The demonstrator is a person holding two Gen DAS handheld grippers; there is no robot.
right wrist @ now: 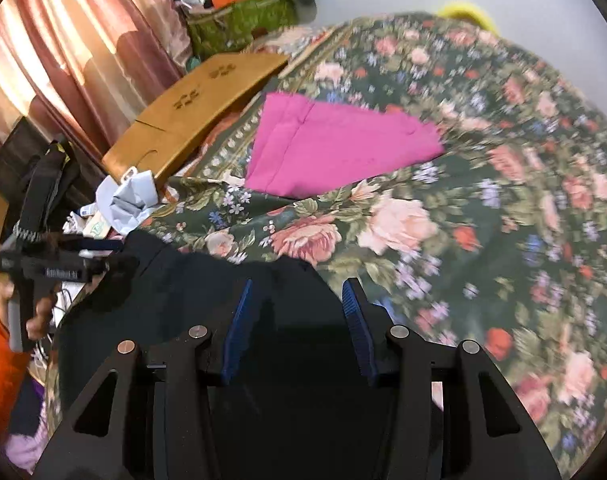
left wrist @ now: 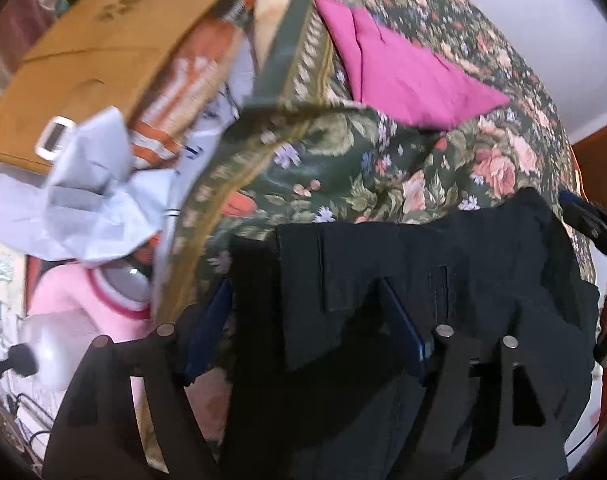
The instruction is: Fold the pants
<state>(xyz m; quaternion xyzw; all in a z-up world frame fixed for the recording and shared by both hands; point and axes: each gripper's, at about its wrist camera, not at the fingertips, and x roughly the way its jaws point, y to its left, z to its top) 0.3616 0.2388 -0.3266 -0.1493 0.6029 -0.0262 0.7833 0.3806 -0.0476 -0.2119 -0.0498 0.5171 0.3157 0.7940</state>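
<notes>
The black pants [left wrist: 443, 280] hang in front of the left wrist camera, waistband with belt loops across the view, above the floral bedspread [left wrist: 363, 168]. My left gripper [left wrist: 303, 320] has blue fingers [left wrist: 403, 328] spread wide with the cloth draped between them; no pinch shows. In the right wrist view the pants [right wrist: 207, 292] lie over the bed's near left edge. My right gripper [right wrist: 299, 312] stands open over the cloth, fingers [right wrist: 355, 316] apart. The left gripper also shows in the right wrist view [right wrist: 51, 264], held by a hand at the pants' left end.
A folded magenta garment [right wrist: 335, 144] lies further back on the bedspread [right wrist: 483, 200]. A wooden board [right wrist: 191, 108], crumpled paper [right wrist: 127, 200] and clutter sit at the bed's left edge. Pink curtains [right wrist: 63, 60] hang at the left. A pink garment [left wrist: 87, 300] lies below.
</notes>
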